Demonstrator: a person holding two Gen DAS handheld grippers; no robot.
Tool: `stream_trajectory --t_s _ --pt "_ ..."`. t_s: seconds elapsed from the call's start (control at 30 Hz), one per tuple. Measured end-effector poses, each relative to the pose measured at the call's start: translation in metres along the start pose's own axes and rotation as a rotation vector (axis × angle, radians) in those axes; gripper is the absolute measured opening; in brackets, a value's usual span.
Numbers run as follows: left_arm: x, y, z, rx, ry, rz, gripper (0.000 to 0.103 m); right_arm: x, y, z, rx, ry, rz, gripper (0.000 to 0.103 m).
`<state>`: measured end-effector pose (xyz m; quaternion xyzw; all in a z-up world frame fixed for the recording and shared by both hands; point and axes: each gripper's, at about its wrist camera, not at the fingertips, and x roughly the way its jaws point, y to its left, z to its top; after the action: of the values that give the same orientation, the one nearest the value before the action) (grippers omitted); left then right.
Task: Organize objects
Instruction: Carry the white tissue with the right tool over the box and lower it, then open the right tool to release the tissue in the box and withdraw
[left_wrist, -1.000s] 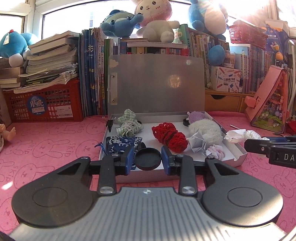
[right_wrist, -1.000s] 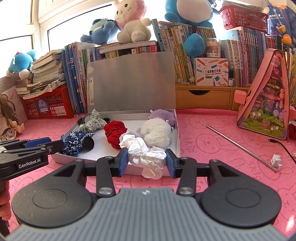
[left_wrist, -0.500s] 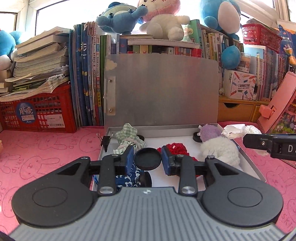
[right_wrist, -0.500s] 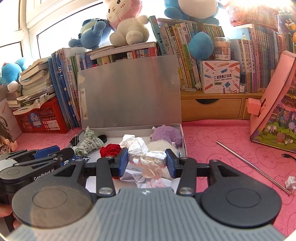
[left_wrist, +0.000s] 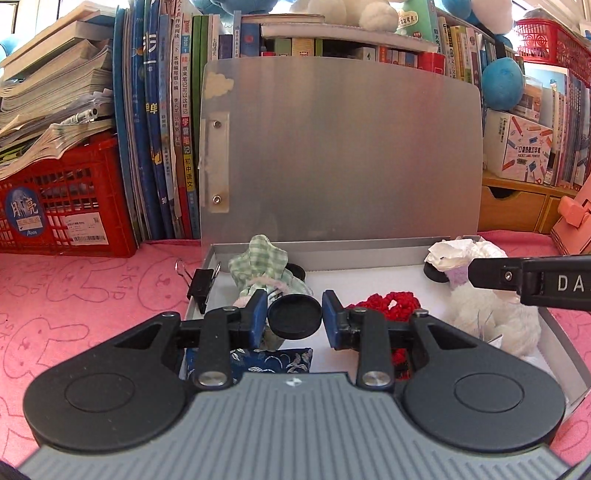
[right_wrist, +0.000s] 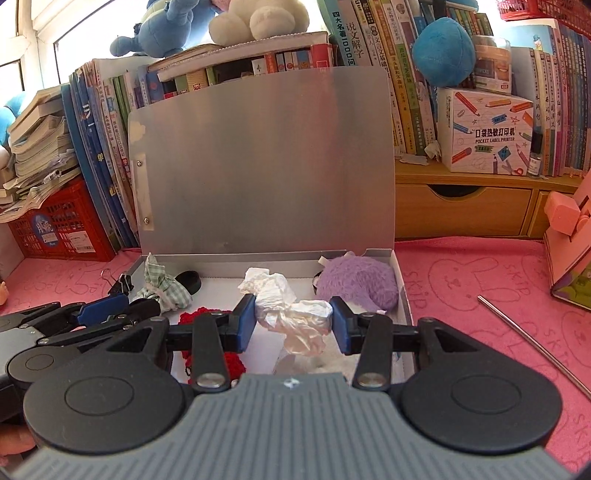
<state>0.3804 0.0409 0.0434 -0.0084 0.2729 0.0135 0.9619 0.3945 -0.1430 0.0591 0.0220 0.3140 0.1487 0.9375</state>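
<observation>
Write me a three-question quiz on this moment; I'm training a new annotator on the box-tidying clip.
1. True or false: the left tongs grip a black round lid.
2. What do the right tongs hold? A) red knit piece B) crumpled white tissue C) binder clip
3. Fill in: the purple fluffy item lies in the metal box's back ____ corner, seen from the right wrist camera.

Key: 1 true; 2 B, the crumpled white tissue; 3 right.
</observation>
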Motion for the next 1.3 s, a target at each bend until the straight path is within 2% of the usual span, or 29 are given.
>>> stream_trajectory --t_s 0.23,0.6,0.7,0.97,1.3 --pt "0.014 -0.001 -0.005 0.012 0.007 -0.01 0.038 0.022 0.001 -0.004 0.006 0.023 0.012 0.049" --pt "0.02 -0.004 -0.009 0.007 0.015 -0.03 0.039 0.029 0.005 -0.004 -0.001 0.019 0.042 0.051" --pt "0.019 -0.003 -0.01 0.01 0.016 -0.028 0.039 0.026 0.003 -0.003 0.003 0.011 0.045 0.055" --pt "0.0 -0.009 -0.006 0.032 -0.019 -0.024 0.068 0.005 0.001 0.002 0.013 -0.022 0.057 0.064" --pt "-0.05 -0.013 0.005 0.039 -0.088 -0.031 0.092 -0.042 0.001 0.007 -0.011 -0.099 0.008 0.077"
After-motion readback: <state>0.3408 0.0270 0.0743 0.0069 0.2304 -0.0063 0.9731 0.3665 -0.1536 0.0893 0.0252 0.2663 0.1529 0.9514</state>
